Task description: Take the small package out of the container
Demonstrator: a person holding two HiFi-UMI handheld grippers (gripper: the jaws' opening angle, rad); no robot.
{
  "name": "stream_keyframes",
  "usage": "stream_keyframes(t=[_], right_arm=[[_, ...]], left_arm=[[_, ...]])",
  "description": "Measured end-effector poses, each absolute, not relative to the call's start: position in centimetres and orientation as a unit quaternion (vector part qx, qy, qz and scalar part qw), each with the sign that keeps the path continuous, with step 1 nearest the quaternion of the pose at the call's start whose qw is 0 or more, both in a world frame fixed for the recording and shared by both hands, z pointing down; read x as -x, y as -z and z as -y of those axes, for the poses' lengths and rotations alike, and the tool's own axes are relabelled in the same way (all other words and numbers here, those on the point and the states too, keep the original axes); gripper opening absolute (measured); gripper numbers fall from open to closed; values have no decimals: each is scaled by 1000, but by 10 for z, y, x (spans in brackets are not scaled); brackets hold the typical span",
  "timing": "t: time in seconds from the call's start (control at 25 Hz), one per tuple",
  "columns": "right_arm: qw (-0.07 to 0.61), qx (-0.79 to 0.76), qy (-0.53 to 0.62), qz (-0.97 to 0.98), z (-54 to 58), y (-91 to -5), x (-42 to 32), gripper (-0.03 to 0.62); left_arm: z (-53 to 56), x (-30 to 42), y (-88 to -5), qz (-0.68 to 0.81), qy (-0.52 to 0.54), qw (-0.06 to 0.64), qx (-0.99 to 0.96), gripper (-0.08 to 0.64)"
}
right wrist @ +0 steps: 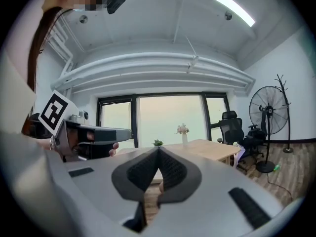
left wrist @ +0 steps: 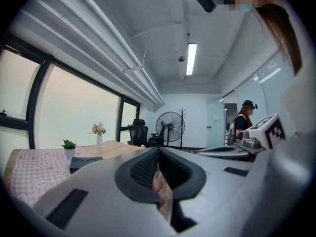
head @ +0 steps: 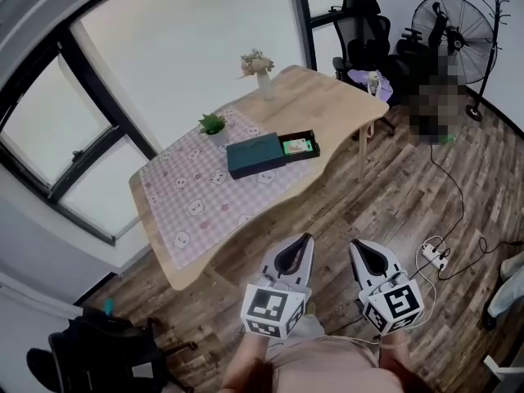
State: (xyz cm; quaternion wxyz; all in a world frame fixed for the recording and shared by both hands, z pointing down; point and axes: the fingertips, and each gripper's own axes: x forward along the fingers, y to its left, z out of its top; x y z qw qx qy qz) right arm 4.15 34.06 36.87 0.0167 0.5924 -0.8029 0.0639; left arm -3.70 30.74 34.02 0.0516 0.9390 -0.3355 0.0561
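A dark teal container [head: 255,155] lies on the wooden table [head: 327,97], at the edge of a pink checked cloth [head: 196,207]. Its black tray is slid out to the right, and the small green package [head: 296,146] lies in it. My left gripper [head: 306,238] and right gripper [head: 355,245] hang side by side over the floor, well short of the table, both shut and empty. In the left gripper view the shut jaws [left wrist: 158,150] point past the container [left wrist: 85,163]. The right gripper view shows its jaws [right wrist: 158,149] shut, aimed at the table [right wrist: 207,149].
A small potted plant [head: 214,127] and a vase of flowers [head: 260,70] stand on the table behind the container. An office chair [head: 364,31] and a standing fan [head: 458,27] are at the far right. A power strip [head: 432,254] with cables lies on the floor.
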Motion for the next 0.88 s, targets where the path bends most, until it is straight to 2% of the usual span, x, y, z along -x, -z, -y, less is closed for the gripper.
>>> stream_keyframes(t=[0.88], right_arm=[[28,-611,-78,787,-213,-373,-26,0]], left_arm=[[-189,57,-355,296,-60,78,-950,14]])
